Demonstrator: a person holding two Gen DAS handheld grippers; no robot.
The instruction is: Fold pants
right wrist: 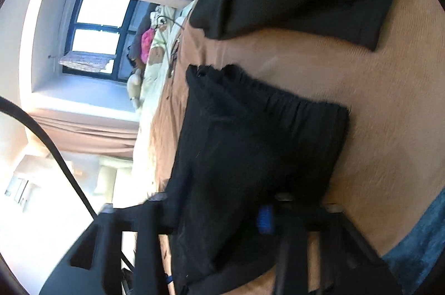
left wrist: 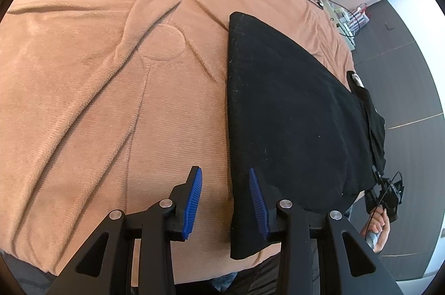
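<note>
Black pants (left wrist: pixel 292 111) lie flat on the bed's tan blanket (left wrist: pixel 97 72), their far end draping over the blanket's edge. Above the pants' near edge hovers the left gripper (left wrist: pixel 225 200), jaws spread apart and holding nothing. The right gripper (right wrist: pixel 222 217) has its jaws clamped on the pants' gathered waistband (right wrist: pixel 264 105).

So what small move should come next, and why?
Probably close the left tool on the pants edge: it is open, with that edge between its pads. The right tool seems already shut on the waistband.
</note>
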